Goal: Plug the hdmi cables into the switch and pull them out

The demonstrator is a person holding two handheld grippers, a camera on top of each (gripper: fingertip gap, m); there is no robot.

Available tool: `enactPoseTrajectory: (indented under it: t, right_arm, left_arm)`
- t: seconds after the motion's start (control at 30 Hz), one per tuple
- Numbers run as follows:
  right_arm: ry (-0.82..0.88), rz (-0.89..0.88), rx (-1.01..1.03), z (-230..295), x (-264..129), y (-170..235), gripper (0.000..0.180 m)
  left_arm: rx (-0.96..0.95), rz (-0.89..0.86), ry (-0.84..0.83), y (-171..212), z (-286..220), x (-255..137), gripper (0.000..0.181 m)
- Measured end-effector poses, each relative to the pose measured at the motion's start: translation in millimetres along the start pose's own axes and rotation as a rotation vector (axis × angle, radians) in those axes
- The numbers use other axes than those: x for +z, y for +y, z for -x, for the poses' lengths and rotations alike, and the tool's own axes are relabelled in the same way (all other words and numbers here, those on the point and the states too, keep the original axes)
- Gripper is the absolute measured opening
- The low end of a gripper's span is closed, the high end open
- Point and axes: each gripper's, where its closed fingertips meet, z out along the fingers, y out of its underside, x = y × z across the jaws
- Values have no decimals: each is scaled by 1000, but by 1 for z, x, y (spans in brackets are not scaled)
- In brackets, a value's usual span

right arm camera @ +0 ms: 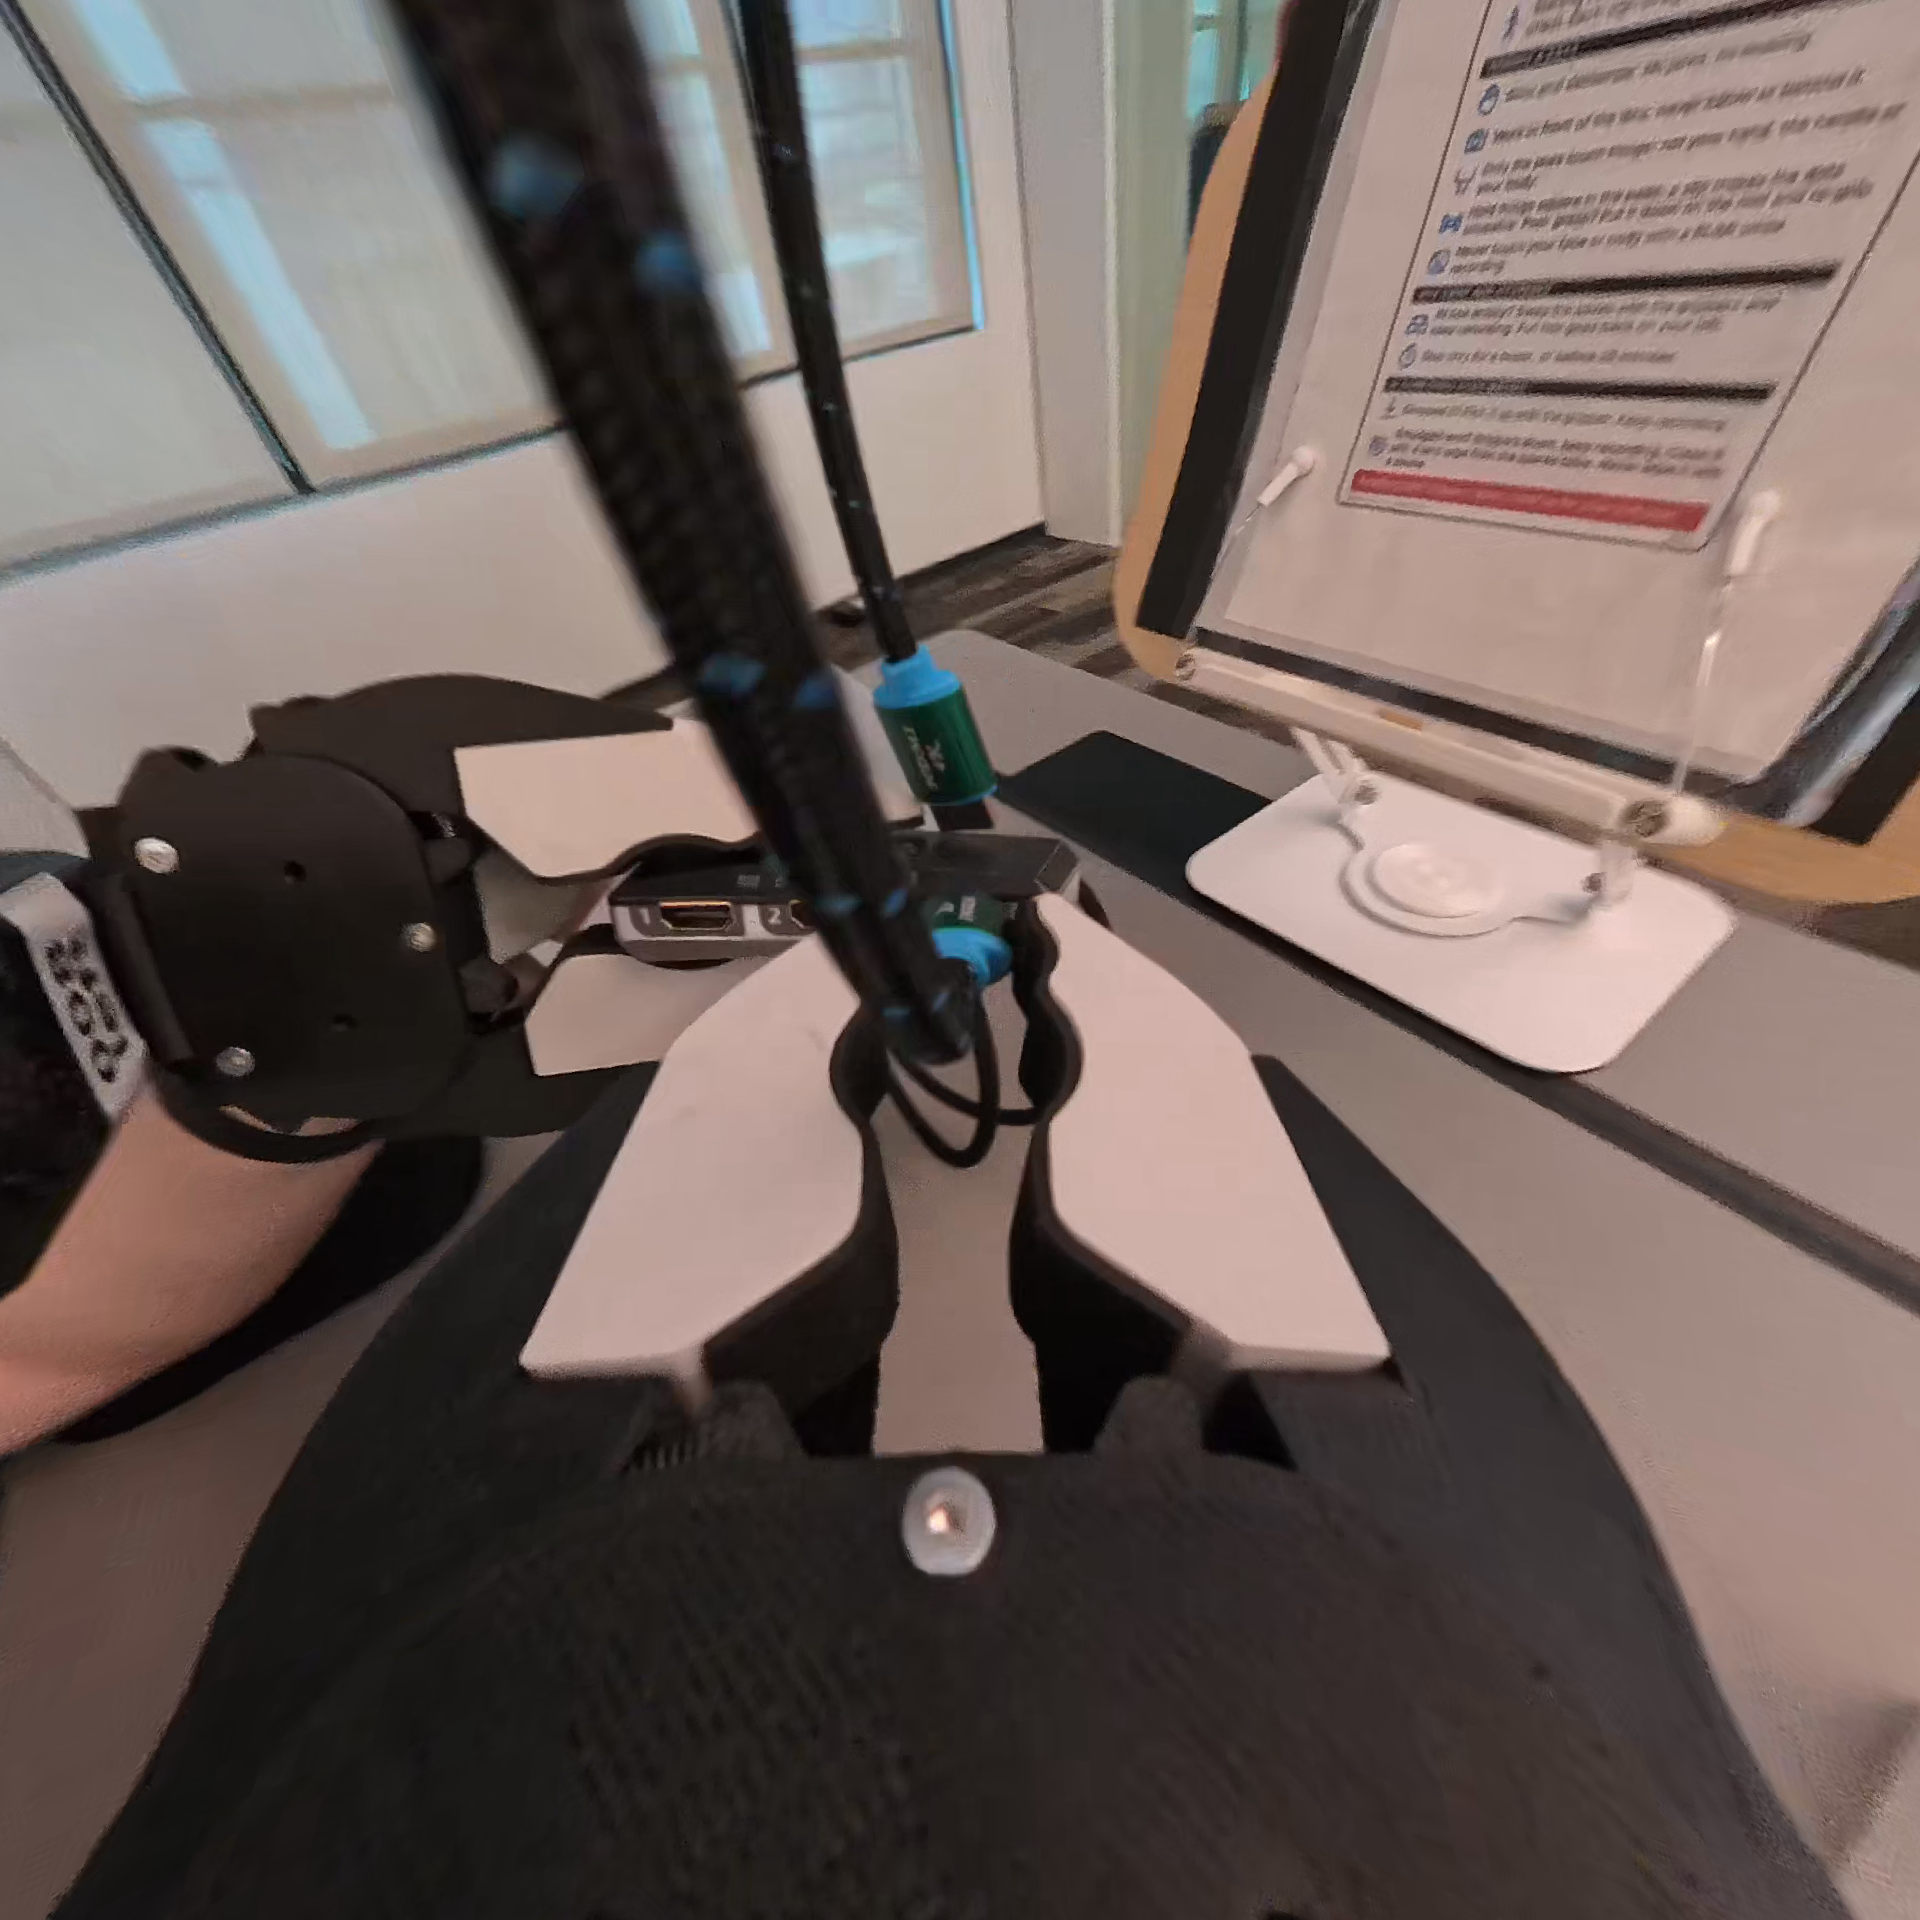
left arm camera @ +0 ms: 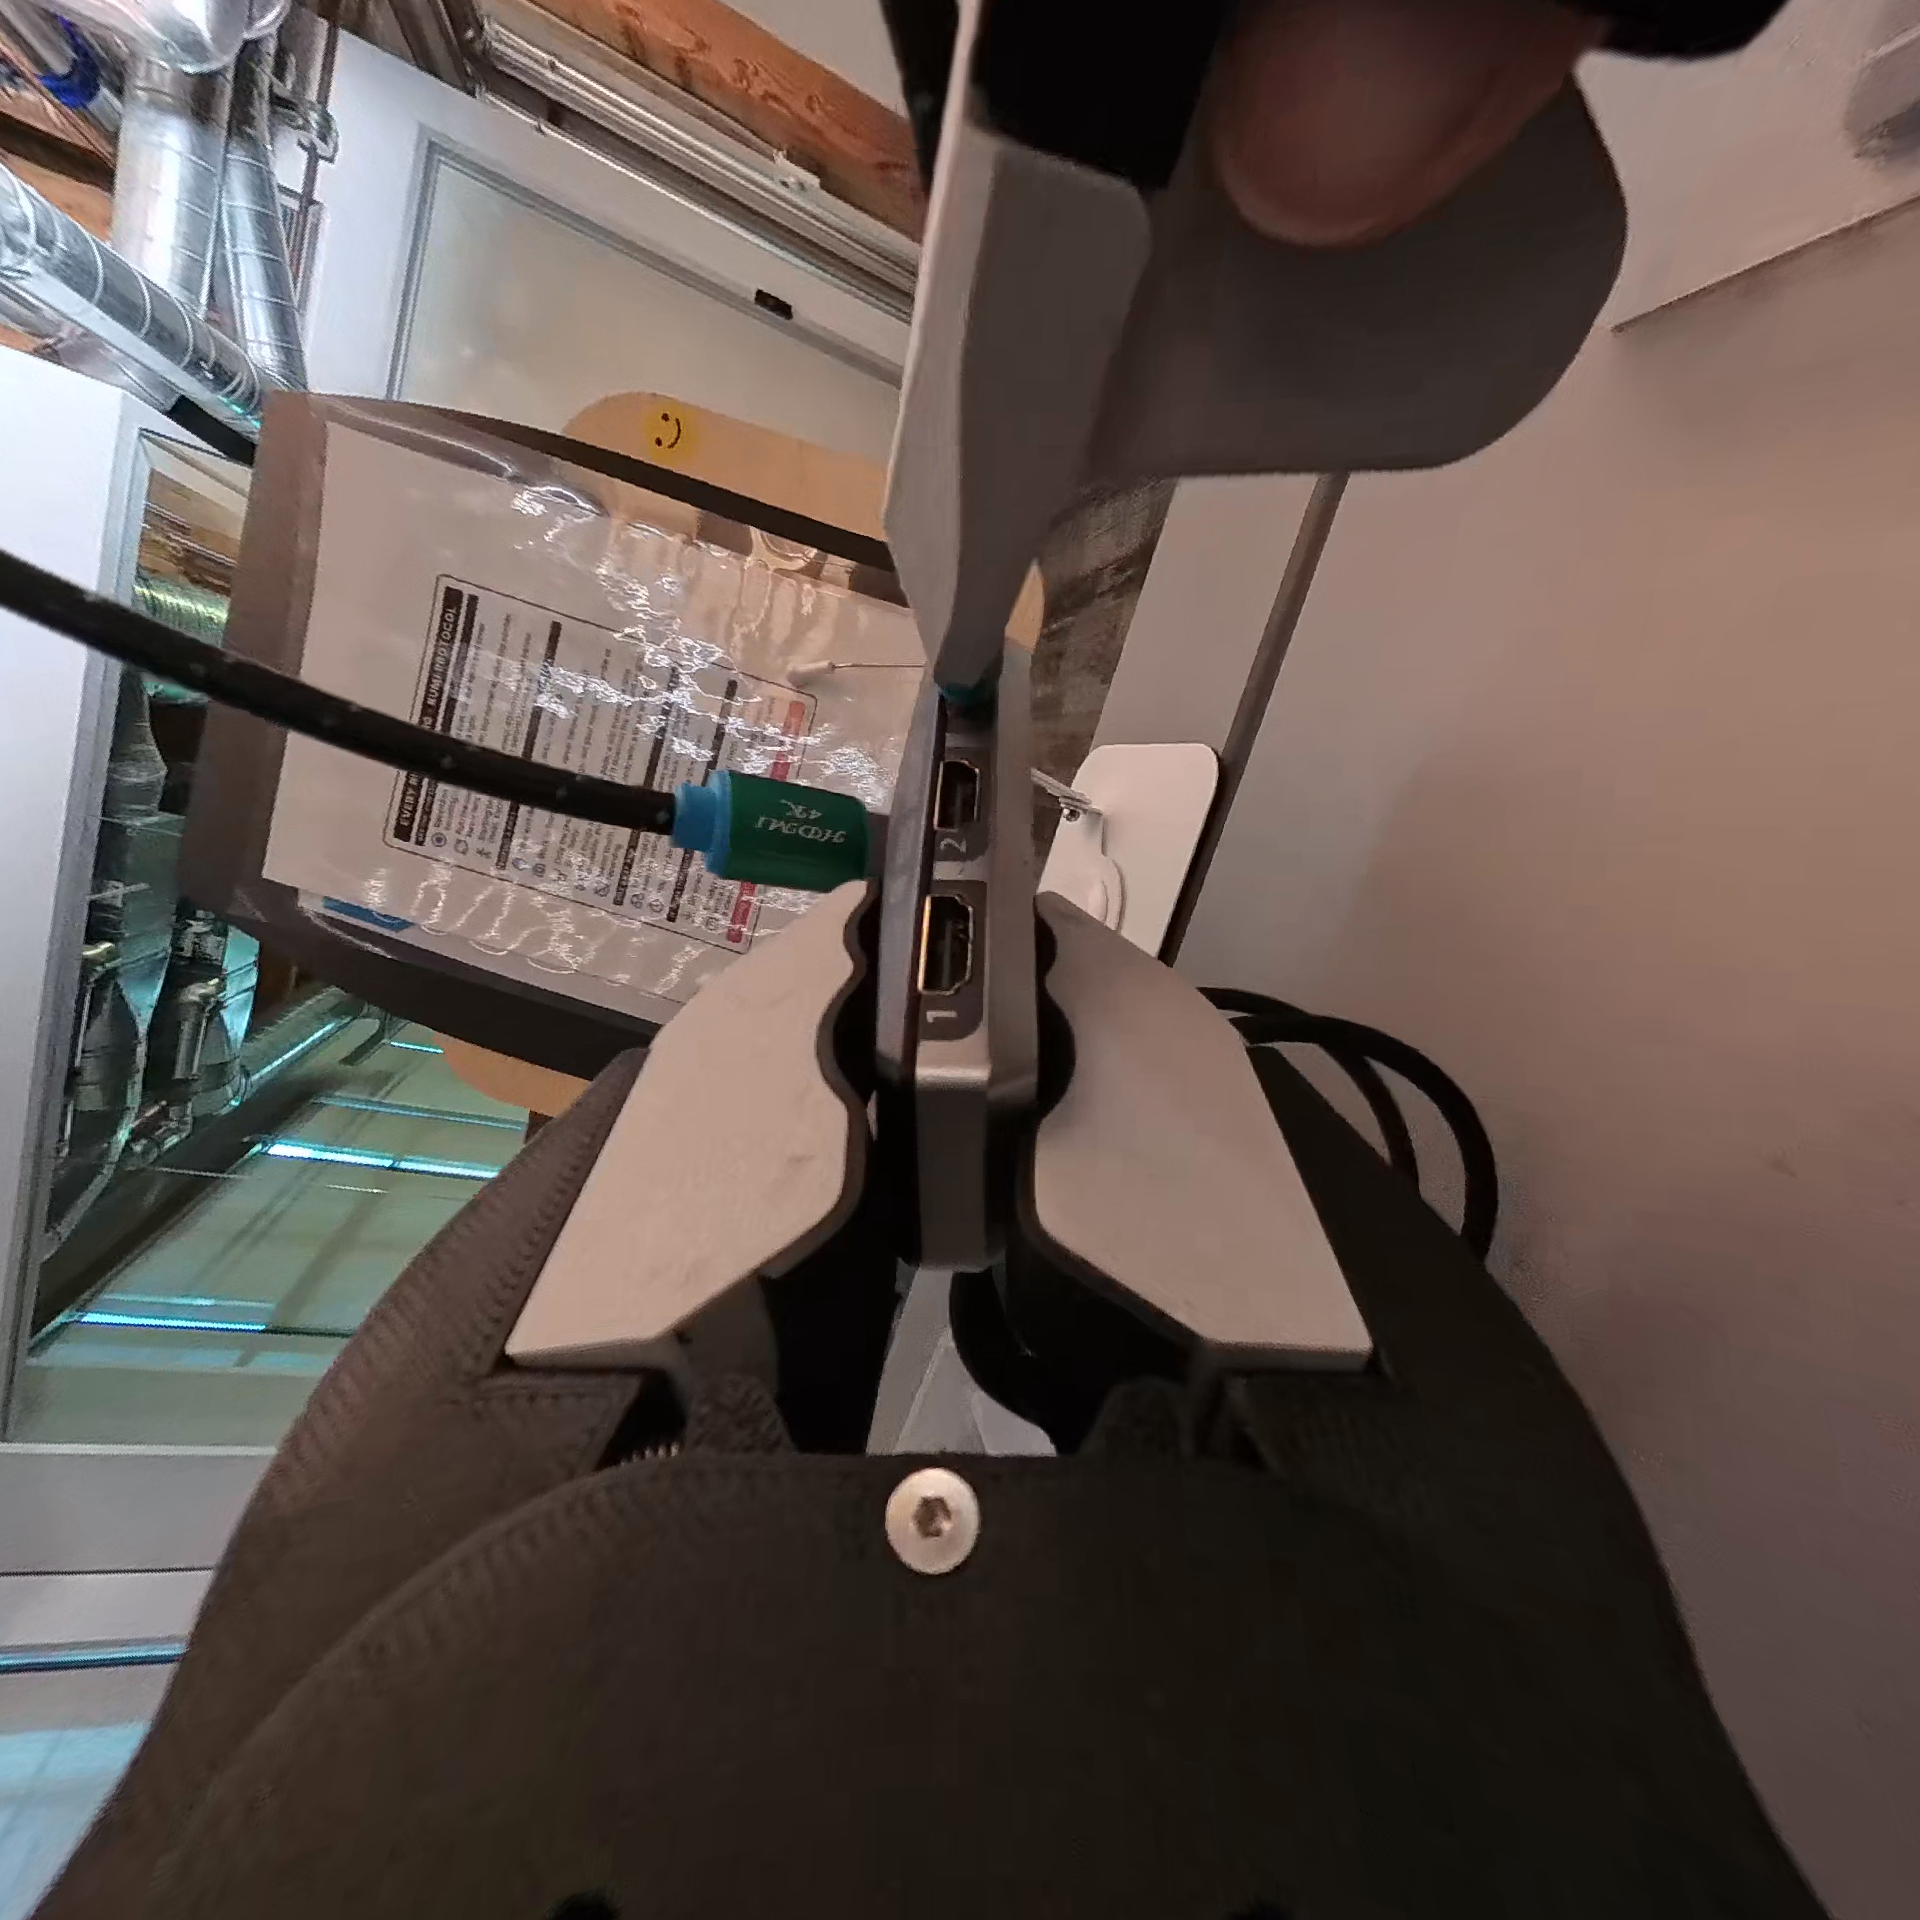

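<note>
1. The HDMI switch [left arm camera: 951, 1049], a thin grey metal box with numbered ports along one edge, sits clamped between the fingers of the left gripper [left arm camera: 951, 997], which are closed on its two flat faces at the end by the first port [left arm camera: 943, 940]. In the right wrist view it lies flat, low over the grey table [right arm camera: 1558, 1226].
2. Both the first port and the second port [left arm camera: 956, 798] show empty.
3. One HDMI plug [left arm camera: 774, 836], green-bodied with a blue collar, is seated in the switch's far long side, its braided black cable [left arm camera: 312, 691] rising away.
4. A second green-and-blue plug [right arm camera: 961, 935] is at the switch's end edge. The right gripper [right arm camera: 956, 1023] has its fingers narrowly parted around this plug's collar and cable; whether they actually pinch it I cannot tell, as blur and the cable hide the contact.
5. Handling, as I judge it: the switch is light, rigid and smooth, so it could slip or twist unless held across its faces. The plugs are stiff and best gripped by the metal shell, moved straight along the port; the cable is springy and should not take the pull.
6. A tablet stand [right arm camera: 1455, 914] with a printed sheet sits just beyond.
</note>
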Motion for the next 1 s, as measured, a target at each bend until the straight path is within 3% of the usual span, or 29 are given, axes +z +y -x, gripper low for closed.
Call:
enactPoseTrajectory:
  t: [0.1,0.23,0.37,0.53,0.77,0.9,0.93,1.0]
  right_arm:
    - [-17,13,38,-4,0,3,22]
    - [98,81,-120,-4,0,6,22]
    - [-47,48,71,1,-5,2,22]
    - [111,142,-143,-4,-3,8,22]
    - [-28,91,84,-7,-2,8,22]
    - [95,157,-112,-4,-5,8,21]
    - [89,139,-108,-1,-7,2,22]
    - [18,0,7,1,-31,-27,22]
  left_arm:
    - [11,29,9,1,-2,2,23]
    - [-5,16,34,3,-7,4,24]
    - [16,32,8,-3,-1,-3,23]
    - [-20,50,68,1,-11,2,24]
    - [-1,71,65,2,-11,5,24]
    - [0,51,69,0,-12,3,24]
    - [0,65,53,2,-7,1,23]
    - [30,267,9,40,6,3,23]
